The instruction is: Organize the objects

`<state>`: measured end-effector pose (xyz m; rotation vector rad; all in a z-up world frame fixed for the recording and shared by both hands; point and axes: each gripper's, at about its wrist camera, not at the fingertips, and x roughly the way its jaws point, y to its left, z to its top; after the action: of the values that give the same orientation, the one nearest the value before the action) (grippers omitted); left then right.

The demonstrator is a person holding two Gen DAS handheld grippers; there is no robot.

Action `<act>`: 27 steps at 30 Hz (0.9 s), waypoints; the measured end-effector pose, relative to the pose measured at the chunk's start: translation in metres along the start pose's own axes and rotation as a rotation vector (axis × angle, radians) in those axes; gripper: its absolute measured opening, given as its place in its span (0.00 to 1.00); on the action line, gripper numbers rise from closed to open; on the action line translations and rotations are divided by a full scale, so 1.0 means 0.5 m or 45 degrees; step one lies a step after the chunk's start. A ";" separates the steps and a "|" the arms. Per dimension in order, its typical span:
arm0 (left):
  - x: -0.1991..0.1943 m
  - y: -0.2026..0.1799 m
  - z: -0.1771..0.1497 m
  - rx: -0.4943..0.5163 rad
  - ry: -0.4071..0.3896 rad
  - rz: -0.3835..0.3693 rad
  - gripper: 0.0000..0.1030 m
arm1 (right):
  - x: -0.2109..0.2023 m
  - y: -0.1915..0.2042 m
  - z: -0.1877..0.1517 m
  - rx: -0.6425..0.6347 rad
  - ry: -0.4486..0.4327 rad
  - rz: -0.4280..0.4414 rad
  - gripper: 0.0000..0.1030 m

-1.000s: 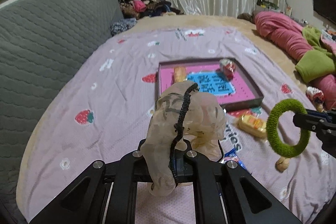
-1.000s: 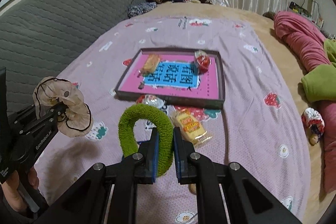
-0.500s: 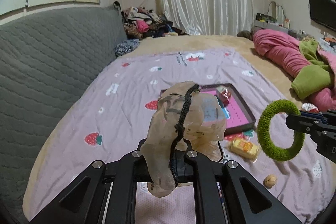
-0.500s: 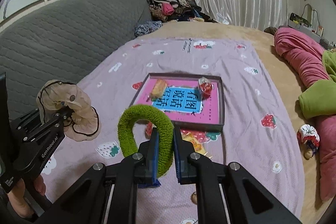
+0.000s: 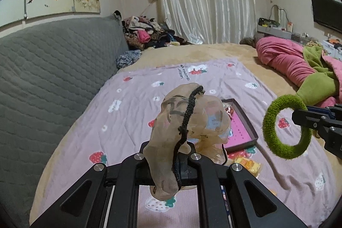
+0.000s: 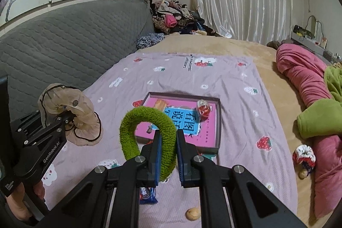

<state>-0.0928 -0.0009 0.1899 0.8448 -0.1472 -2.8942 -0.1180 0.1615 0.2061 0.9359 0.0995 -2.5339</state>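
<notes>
A beige sheer scrunchie with black trim (image 5: 188,119) is clamped in the left gripper (image 5: 168,155) jaws; a fuzzy green ring scrunchie (image 6: 149,138) is gripped by the right gripper (image 6: 167,155), both held above the pink tray (image 6: 210,138).

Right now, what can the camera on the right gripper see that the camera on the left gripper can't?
Only the right wrist view shows the blue cookie packet, the red-and-white scrunchie and the person's hand. Only the left wrist view shows the black TV. Both show the green scrunchie in the right gripper, the beige scrunchie in the left gripper, and the pink tray.
</notes>
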 end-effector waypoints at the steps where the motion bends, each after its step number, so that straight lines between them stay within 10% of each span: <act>1: 0.003 0.001 0.007 0.000 -0.001 -0.002 0.11 | 0.000 -0.001 0.004 -0.001 -0.004 0.000 0.13; 27: 0.163 -0.025 0.133 -0.024 0.008 -0.019 0.11 | 0.116 -0.068 0.101 0.047 -0.047 0.029 0.13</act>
<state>-0.1980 0.0038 0.2011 0.8556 -0.1131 -2.9020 -0.2023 0.1597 0.2053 0.8985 0.0306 -2.5390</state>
